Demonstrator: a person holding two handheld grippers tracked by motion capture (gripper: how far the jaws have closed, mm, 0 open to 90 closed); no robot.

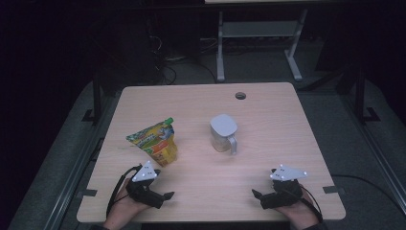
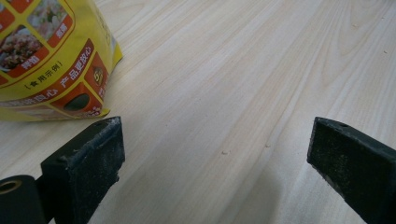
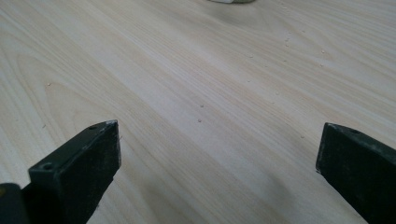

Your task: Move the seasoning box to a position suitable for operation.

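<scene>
A yellow snack pouch (image 1: 156, 141) with printed pictures stands on the pale wooden table (image 1: 268, 120), left of centre. A white lidded jug (image 1: 223, 132) with a handle sits near the middle. My left gripper (image 1: 165, 196) rests at the table's front left, just in front of the pouch, with its jaws wide apart and nothing between them. In the left gripper view the pouch (image 2: 49, 60) fills the upper left, close beyond the left jaw. My right gripper (image 1: 258, 197) lies at the front right, also open over bare wood, as the right gripper view (image 3: 217, 154) confirms.
A round cable hole (image 1: 240, 96) is cut near the table's far edge. Behind the table stands a grey metal frame (image 1: 258, 33) on a dark floor. The jug's base (image 3: 231, 1) peeks in at the top of the right gripper view.
</scene>
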